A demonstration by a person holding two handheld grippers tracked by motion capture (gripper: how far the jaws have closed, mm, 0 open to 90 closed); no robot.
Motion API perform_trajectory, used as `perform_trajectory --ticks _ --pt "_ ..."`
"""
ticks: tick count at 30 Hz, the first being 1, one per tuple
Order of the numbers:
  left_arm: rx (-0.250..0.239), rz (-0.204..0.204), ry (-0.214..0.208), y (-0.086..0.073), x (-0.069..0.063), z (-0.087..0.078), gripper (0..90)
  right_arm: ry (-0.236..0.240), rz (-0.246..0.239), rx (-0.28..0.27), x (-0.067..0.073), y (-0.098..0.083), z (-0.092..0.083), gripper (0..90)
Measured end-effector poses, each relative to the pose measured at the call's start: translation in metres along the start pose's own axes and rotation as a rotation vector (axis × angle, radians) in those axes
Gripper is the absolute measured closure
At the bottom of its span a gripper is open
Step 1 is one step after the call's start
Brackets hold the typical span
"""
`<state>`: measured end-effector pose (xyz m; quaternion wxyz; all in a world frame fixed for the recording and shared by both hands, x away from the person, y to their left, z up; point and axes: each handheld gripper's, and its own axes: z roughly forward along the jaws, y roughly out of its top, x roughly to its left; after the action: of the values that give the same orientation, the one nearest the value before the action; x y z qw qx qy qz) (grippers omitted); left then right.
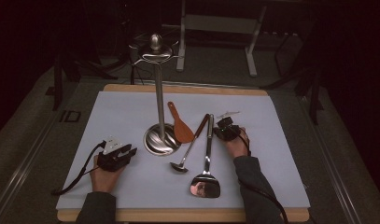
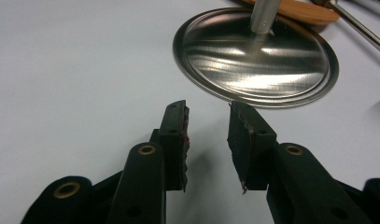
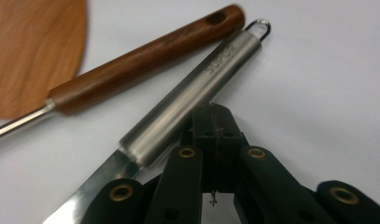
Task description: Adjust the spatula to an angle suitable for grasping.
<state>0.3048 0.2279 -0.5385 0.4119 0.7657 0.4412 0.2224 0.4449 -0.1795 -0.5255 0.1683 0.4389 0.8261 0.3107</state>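
Note:
A steel utensil stand (image 1: 161, 139) with a tall pole and hooked top stands on the white mat (image 1: 117, 112). A wooden spatula (image 1: 180, 125) leans at its base. To the right lie a ladle (image 1: 180, 166) with a wooden handle and a steel turner (image 1: 206, 185). My right gripper (image 1: 219, 129) is shut with nothing between its jaws. In the right gripper view its tip (image 3: 214, 120) rests against the side of the turner's steel handle (image 3: 197, 88), with the ladle's wooden handle (image 3: 145, 60) beyond. My left gripper (image 1: 128, 152) lies low on the mat left of the stand, open and empty (image 2: 207, 126), facing the stand's round base (image 2: 255, 56).
The mat covers a wooden board (image 1: 187, 215) whose edge shows at the front. The spatula's wooden blade (image 3: 33, 51) lies just past the ladle handle. A metal frame (image 1: 215, 28) stands on the dark floor behind the table.

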Motion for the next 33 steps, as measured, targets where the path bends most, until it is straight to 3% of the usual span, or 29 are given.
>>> perform_trajectory --ticks 2,5,6,7,9,12,15,19,28,33 --pt "0.0 0.0 0.0 0.0 0.0 0.0 67.5 0.009 -0.027 0.015 0.005 0.004 0.001 90.0" --pt "0.0 0.0 -0.001 0.0 0.0 0.0 67.5 0.008 -0.025 0.01 0.01 0.008 -0.001 89.0" --pt "0.0 0.001 -0.001 0.0 0.0 0.0 67.4 -0.02 0.009 -0.011 0.011 0.015 -0.006 72.7" --pt "0.001 0.001 -0.001 0.0 0.0 0.0 67.4 -0.017 0.024 -0.019 0.011 0.016 -0.007 64.6" --pt "0.0 0.0 0.0 0.0 0.0 0.0 67.2 0.0 0.049 -0.01 0.011 0.019 -0.006 57.0" --pt "0.001 0.0 -0.001 0.0 0.0 0.0 67.1 0.007 0.043 0.013 0.017 0.021 -0.002 51.2" --pt "0.0 0.0 0.0 0.0 0.0 0.0 67.0 0.001 0.034 0.049 0.024 0.022 0.004 49.4" --pt "0.0 0.0 -0.001 0.0 0.0 0.0 66.8 -0.045 0.01 0.1 0.032 0.022 0.011 47.1" --pt "0.002 0.003 0.002 -0.001 -0.001 -0.001 66.4 -0.03 0.036 0.159 0.028 0.027 0.01 49.6" --pt "0.004 0.006 0.003 -0.001 -0.001 -0.001 66.3 -0.009 0.051 0.191 0.017 0.024 0.003 57.2"
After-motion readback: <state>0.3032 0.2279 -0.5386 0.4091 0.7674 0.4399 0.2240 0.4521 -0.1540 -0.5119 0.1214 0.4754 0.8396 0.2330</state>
